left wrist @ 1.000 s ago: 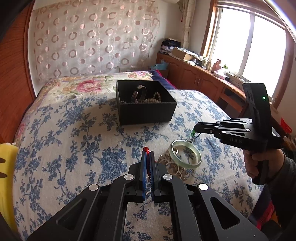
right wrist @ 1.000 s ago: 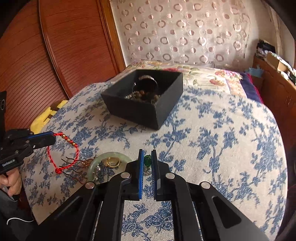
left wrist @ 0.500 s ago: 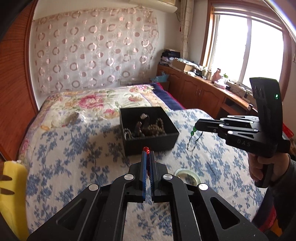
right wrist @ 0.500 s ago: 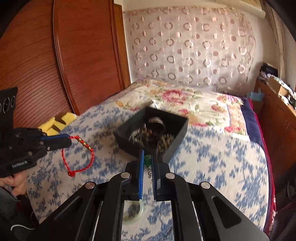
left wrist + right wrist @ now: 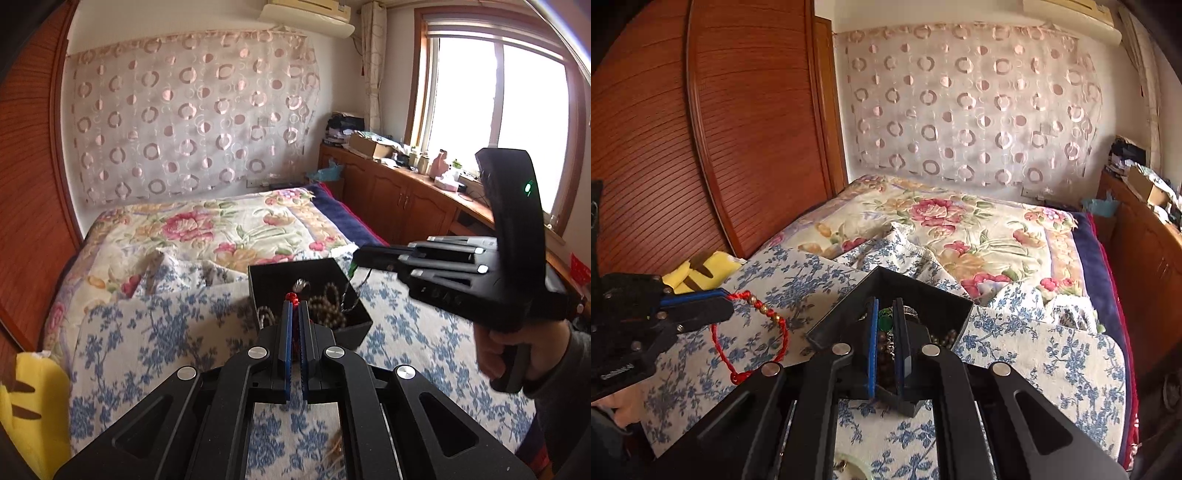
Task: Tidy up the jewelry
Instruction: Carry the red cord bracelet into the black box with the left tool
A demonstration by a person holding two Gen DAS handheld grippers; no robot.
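- Presently, the left gripper (image 5: 293, 308) is pinching the red cord bracelet (image 5: 753, 334); the loop is hanging free above the blue-flowered bedspread (image 5: 1052, 354), left of the black box (image 5: 925, 291).
- The right gripper (image 5: 886, 317) is clamping a green-beaded chain (image 5: 351, 273), which is dangling over the box's open top.
- The box is sitting near the bedspread's far edge, holding bead strands (image 5: 328, 306).

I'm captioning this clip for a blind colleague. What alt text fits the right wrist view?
The right claw, pinching a green pendant, hangs over a black box of beads on a blue floral bedspread. At left, the left claw holds a red cord bracelet dangling above the bed.
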